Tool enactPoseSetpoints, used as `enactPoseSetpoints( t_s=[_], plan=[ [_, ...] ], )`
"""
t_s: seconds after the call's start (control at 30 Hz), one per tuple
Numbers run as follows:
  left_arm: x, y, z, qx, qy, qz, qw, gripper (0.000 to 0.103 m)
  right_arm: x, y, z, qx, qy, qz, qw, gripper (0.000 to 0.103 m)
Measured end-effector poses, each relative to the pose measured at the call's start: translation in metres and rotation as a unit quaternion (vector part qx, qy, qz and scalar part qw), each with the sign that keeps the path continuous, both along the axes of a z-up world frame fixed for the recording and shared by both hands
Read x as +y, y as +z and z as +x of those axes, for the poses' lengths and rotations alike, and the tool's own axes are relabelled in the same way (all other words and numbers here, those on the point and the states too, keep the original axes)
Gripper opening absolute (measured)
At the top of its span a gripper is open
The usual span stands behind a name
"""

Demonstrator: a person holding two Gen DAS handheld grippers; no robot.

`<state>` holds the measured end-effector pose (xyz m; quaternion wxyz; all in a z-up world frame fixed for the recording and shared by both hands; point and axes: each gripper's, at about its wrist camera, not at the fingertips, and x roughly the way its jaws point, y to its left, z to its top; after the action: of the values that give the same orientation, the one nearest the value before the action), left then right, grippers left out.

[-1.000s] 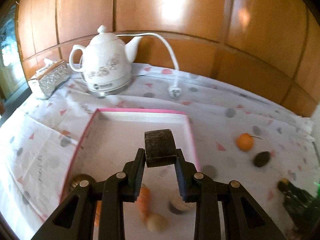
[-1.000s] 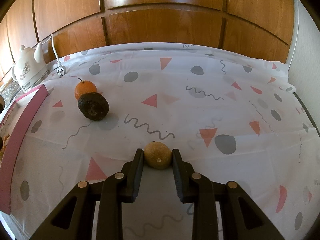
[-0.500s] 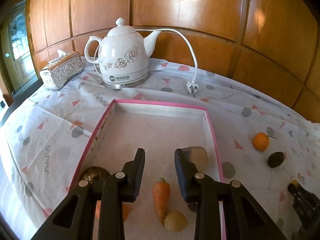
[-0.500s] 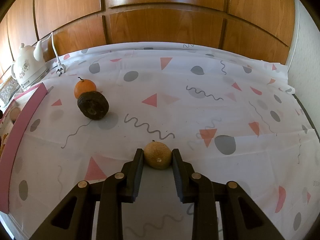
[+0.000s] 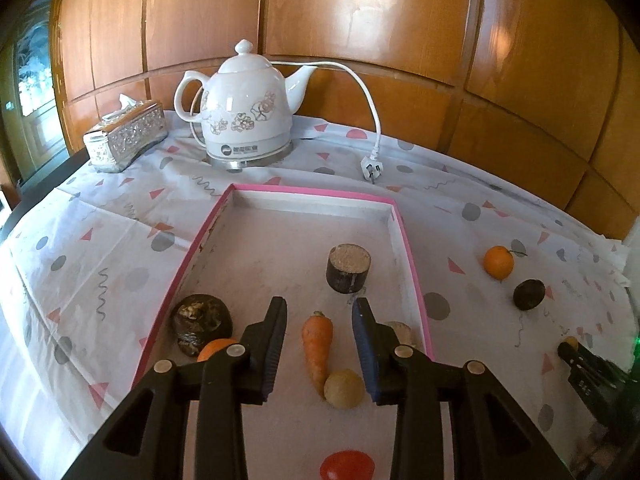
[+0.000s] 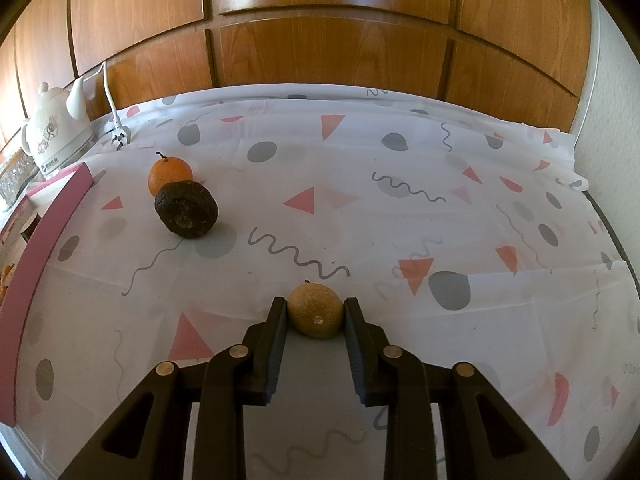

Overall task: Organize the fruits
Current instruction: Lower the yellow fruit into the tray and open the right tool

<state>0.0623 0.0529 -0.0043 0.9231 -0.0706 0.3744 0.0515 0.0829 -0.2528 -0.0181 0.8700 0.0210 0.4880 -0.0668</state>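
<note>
The left gripper (image 5: 319,312) stands released at the lower middle of its frame, its jaws apart and nothing between them, above the pink-edged tray (image 5: 412,252). Directly between the fingers, lower in the tray, a carrot (image 5: 318,344) lies with its thick end toward the top of the frame, and a round tan fruit (image 5: 344,388) touches its tip. Above the right finger a dark cylinder piece (image 5: 349,268) stands upright with its pale cut face up, near the right wall of the tray. Left of the left finger a dark lumpy fruit (image 5: 202,320) sits at the tray's left wall, and an orange piece (image 5: 214,348) is partly hidden behind the finger. A red item (image 5: 347,465) shows at the bottom edge.

The right gripper (image 6: 316,312) is clenched on a brownish round fruit (image 6: 316,316), low over the patterned surface (image 6: 400,240). In the upper left of that frame a dark round fruit (image 6: 187,210) lies just in front of an orange (image 6: 169,174); whether they touch I cannot tell. Both are outside the tray. Further to the upper left stand a white kettle (image 6: 52,136) and its loose plug (image 6: 121,136). In the left view a tissue box (image 5: 126,136) stands left of the kettle.
</note>
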Motion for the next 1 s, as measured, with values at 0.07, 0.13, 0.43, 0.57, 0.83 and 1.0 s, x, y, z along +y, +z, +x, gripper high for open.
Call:
enactPoseSetpoints(
  t_s=[0.07,0.13,0.43,0.57,0.83,1.0],
  plan=[
    [0.002,0.001,-0.002,-0.001,0.0,-0.002,1.0,0.035,0.001,0.0,0.0,0.001,0.001,-0.002,1.0,0.028],
    [0.004,0.002,-0.005,-0.002,0.001,-0.003,1.0,0.038,0.001,0.0,0.0,0.001,0.001,-0.003,1.0,0.028],
    [0.018,-0.001,-0.018,-0.003,0.012,-0.013,0.9998,0.04,0.004,0.001,0.002,0.009,0.007,-0.015,1.0,0.028],
    [0.024,-0.003,-0.021,-0.001,0.016,-0.015,0.9998,0.043,0.011,0.005,0.001,0.008,0.015,0.001,1.0,0.028],
    [0.035,-0.01,-0.025,0.002,0.026,-0.014,0.9996,0.044,0.071,0.03,0.0,-0.016,0.097,0.064,0.993,0.028],
    [0.048,-0.011,-0.028,0.001,0.047,-0.017,0.9988,0.049,0.119,0.05,-0.002,-0.033,0.173,0.111,0.978,0.028]
  ],
)
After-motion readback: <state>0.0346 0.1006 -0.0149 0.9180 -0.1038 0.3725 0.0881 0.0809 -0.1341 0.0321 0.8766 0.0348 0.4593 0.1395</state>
